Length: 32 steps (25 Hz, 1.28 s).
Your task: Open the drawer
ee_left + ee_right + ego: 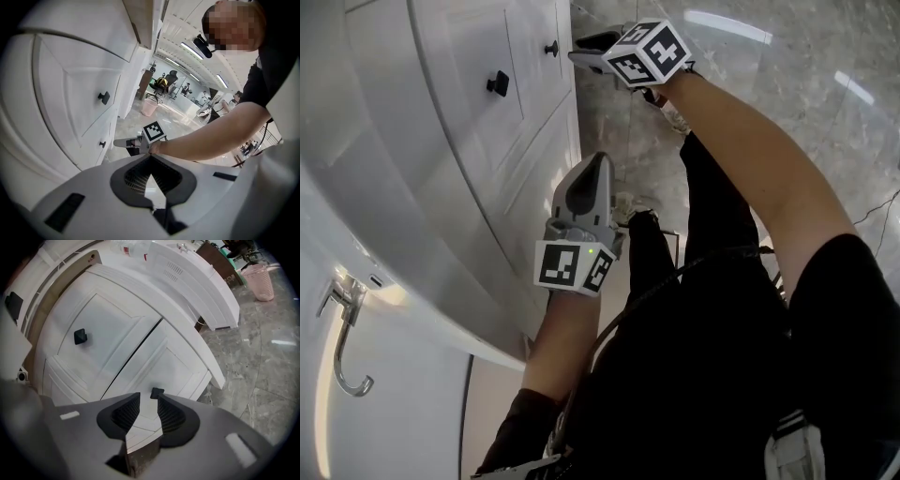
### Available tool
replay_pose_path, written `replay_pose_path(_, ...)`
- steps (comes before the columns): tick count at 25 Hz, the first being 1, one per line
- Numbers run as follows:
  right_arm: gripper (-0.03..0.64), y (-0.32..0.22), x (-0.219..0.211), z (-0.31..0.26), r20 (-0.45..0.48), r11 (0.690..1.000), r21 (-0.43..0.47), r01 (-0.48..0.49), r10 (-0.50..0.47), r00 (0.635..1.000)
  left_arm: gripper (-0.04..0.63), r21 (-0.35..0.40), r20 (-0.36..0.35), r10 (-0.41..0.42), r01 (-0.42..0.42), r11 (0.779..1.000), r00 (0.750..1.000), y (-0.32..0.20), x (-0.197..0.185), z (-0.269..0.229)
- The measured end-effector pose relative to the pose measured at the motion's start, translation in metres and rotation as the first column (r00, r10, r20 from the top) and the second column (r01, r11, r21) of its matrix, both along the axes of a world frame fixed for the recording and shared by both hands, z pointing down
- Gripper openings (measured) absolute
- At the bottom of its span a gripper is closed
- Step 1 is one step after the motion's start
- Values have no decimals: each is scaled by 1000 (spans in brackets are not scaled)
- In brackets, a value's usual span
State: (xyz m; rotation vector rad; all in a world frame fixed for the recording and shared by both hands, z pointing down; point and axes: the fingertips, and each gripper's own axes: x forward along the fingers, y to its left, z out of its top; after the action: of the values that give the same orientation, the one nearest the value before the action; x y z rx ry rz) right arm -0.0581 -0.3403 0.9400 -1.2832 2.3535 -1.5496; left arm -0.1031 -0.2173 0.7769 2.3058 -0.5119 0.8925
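Lower drawer (174,363) is shut, flush under the upper drawer (108,329). Its black knob (157,393) sits just ahead of the right gripper (149,398). Jaws are partly open with nothing between them, gap lined up on the knob. Reads as set up for pinch-and-pull. Left gripper (150,158) hangs well apart from the cabinet front, tips together, empty, likely idle here. Only the right gripper view shows the knob-to-gap alignment. Head view shows just that gripper's side near the knob. Left gripper view shows it side-on, tips short of the knob, no contact.
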Motion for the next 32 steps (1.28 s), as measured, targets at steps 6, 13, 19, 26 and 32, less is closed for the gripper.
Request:
replay_pose_path(6, 121, -15, -10, 13, 55, 999, 15, 48, -48, 997, 2, -25, -18, -49, 48, 999, 999, 2, 4, 22)
replay_pose_path(13, 161, -29, -19, 29, 109, 999, -3, 34, -34, 994, 2, -4, -10, -94, 94, 996, 995, -12, -3, 34)
replay_pose_path(19, 176, -33, -28, 41, 122, 999, -24, 47, -44, 992, 2, -10, -23, -103, 102, 995, 994, -12, -3, 36)
replay_pose_path(26, 176, -40, -35, 46, 206, 999, -38, 30, -21, 978, 2, 2, -36, -127, 127, 992, 991, -22, -5, 35)
replay_pose_path(32, 163, -49, -37, 44, 232, 1000, -22, 13, -7, 973, 2, -7, -56, -122, 122, 992, 991, -20, -4, 33)
